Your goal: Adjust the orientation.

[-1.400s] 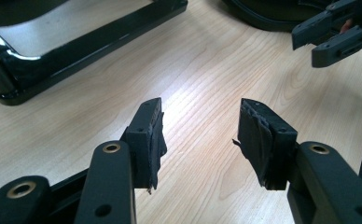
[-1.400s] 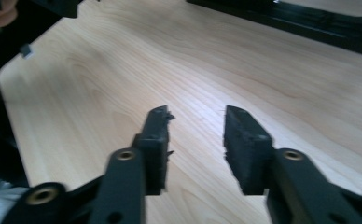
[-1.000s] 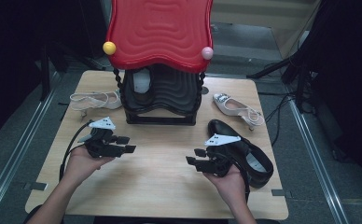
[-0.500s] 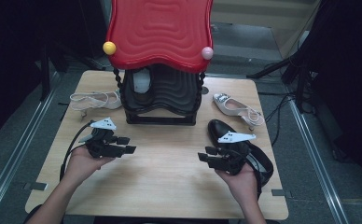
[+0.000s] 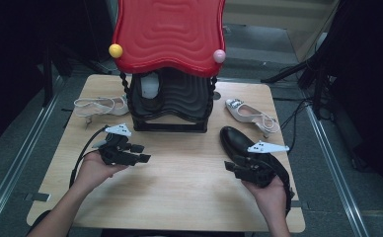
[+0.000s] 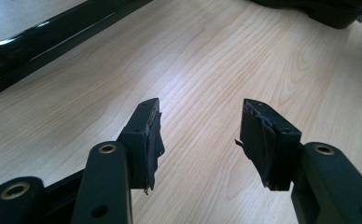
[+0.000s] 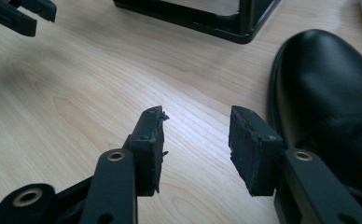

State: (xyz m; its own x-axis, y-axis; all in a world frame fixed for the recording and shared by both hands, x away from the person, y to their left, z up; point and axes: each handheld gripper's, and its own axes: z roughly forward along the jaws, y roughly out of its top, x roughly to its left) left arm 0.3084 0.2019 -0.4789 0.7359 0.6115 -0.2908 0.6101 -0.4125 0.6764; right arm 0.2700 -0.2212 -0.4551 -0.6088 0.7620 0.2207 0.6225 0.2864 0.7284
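From where I steer, my right gripper (image 5: pixel 231 169) sits nearest, its jaws parted with nothing but bare wood between them; they have just been closing a little and hold nothing. The black shoe (image 5: pixel 239 143) lies just right of it, its rounded toe (image 7: pixel 328 79) pointing toward the rack (image 5: pixel 172 106) and its heel under my right hand (image 5: pixel 271 190). My left gripper (image 5: pixel 140 153), in front of the rack's left corner, is likewise released, jaws spread over the tabletop (image 6: pixel 207 60), empty.

I judge the black shoe to be the work in hand. It looks like smooth polished leather: fairly stiff at the toe, softer around the opening, heavier than the sandals, and probably slippery on the glossy upper. I would take it by the rim of the opening or across the heel, where the pads can bite an edge, rather than on the domed toe.

Farther off, one pale strappy sandal (image 5: pixel 100 105) lies left of the rack and a second pale shoe (image 5: pixel 251 114) lies right of it, beyond the black one. A white shoe (image 5: pixel 150 86) stands inside the rack on its dark wavy shelf. The rack's red top (image 5: pixel 170 32) carries one yellow knob (image 5: pixel 115 50) and one pink knob (image 5: pixel 219 56).

Count: one black shoe, two pale sandals on the table, one white shoe in the rack, one rack, two grippers.
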